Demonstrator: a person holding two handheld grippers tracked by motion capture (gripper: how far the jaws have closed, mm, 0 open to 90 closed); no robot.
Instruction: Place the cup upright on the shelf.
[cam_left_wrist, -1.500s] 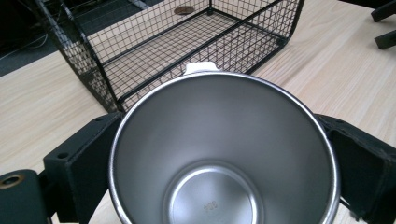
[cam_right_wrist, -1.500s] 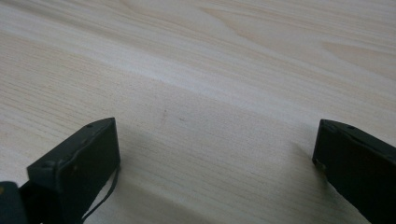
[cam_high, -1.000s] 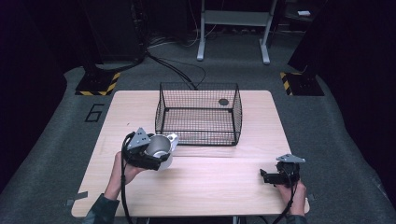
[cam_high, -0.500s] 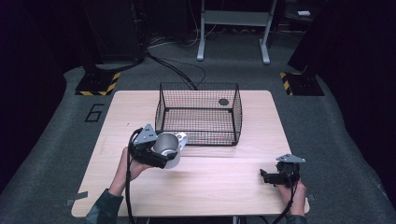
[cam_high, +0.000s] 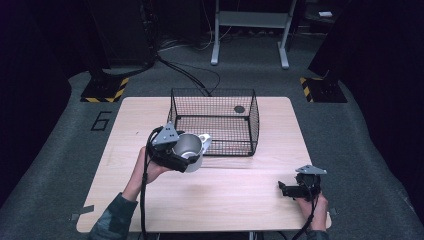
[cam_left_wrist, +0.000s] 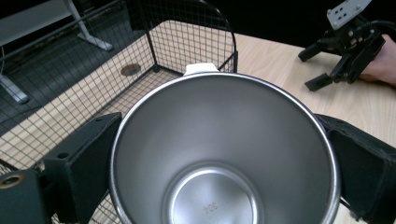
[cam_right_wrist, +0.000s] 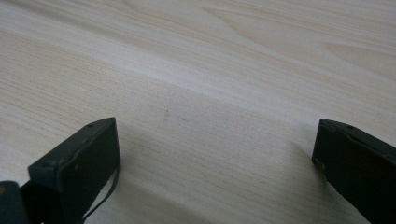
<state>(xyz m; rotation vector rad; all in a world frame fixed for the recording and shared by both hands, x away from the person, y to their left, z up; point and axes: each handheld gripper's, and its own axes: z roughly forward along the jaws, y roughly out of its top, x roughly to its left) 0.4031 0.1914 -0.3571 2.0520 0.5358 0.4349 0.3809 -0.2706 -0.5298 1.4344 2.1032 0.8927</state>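
High view looks forward and down over the whole table (cam_high: 240, 200). Left gripper view peers close into the steel cup (cam_left_wrist: 224, 154), sharing the wire basket (cam_high: 215, 120). Right gripper view hugs the tabletop.

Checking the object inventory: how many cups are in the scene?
1. A steel cup clamped in the left gripper, held at the front left corner of the wire basket. None seen elsewhere; basket holds only a small dark disc.

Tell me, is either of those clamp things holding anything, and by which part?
The left gripper holds a steel cup, its jaws pressed on opposite sides of the cup's outer wall near the rim. The right gripper holds nothing.
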